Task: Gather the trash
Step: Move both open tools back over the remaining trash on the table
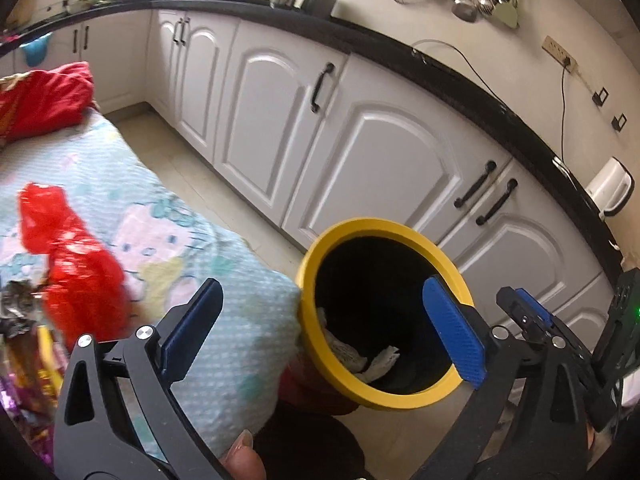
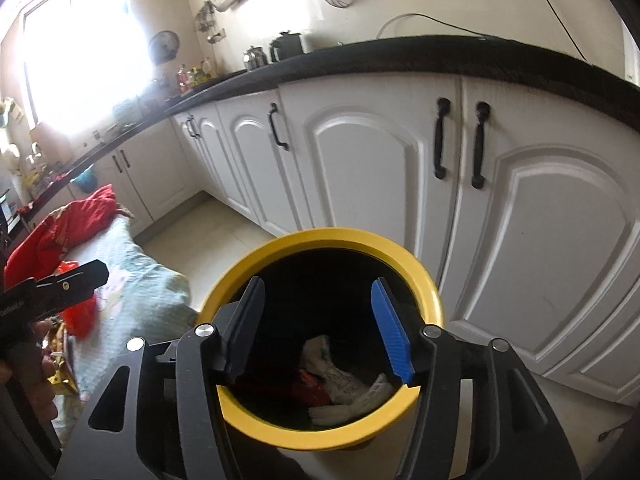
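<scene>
Trash bin (image 2: 320, 436) under empty, open R tongs (image 2: 320, 330).

Bin (image 2: 434, 300): smooth matt yellow plastic rim, dark inside, holding crumpled white paper (image 2: 344, 388) and a bit of red wrapper. Both claws, left claw (image 1: 324, 328) and right claw (image 2: 320, 332), matt black plastic with shiny metal screw heads; blue pads (image 1: 456, 332) finely ribbed. Bed cover (image 1: 224, 332) soft dimpled cloth, printed; red plastic bag (image 1: 76, 256) thin, glossy, crinkled; cupboard doors (image 2: 560, 248) smooth white semi-gloss with black handles, countertop (image 2: 480, 56) dark and speckled.
</scene>
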`<state>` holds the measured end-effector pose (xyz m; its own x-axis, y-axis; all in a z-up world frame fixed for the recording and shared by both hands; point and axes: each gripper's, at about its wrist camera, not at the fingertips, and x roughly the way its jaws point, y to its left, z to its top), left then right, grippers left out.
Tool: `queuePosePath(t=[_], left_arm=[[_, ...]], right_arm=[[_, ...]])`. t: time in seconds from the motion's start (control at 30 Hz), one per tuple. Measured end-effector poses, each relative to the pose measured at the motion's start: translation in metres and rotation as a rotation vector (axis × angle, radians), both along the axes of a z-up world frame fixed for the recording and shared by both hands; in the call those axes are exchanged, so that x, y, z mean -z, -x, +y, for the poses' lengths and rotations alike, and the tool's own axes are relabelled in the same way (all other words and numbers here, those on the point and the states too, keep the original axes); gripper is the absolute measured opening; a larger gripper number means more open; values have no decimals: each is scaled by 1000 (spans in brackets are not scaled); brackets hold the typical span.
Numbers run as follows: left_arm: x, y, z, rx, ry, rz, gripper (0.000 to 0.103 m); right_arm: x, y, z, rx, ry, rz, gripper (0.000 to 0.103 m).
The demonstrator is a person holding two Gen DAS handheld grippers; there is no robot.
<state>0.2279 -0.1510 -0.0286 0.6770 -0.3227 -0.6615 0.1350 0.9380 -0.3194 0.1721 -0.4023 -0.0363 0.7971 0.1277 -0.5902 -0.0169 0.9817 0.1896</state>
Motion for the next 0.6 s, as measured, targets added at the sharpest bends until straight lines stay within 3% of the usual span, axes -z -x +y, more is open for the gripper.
queuePosePath(t=[0.6], left_arm=[[-30, 36, 78, -161, -32, -104, 92]], right_arm=[[-23, 8, 77, -171, 2, -26, 57]])
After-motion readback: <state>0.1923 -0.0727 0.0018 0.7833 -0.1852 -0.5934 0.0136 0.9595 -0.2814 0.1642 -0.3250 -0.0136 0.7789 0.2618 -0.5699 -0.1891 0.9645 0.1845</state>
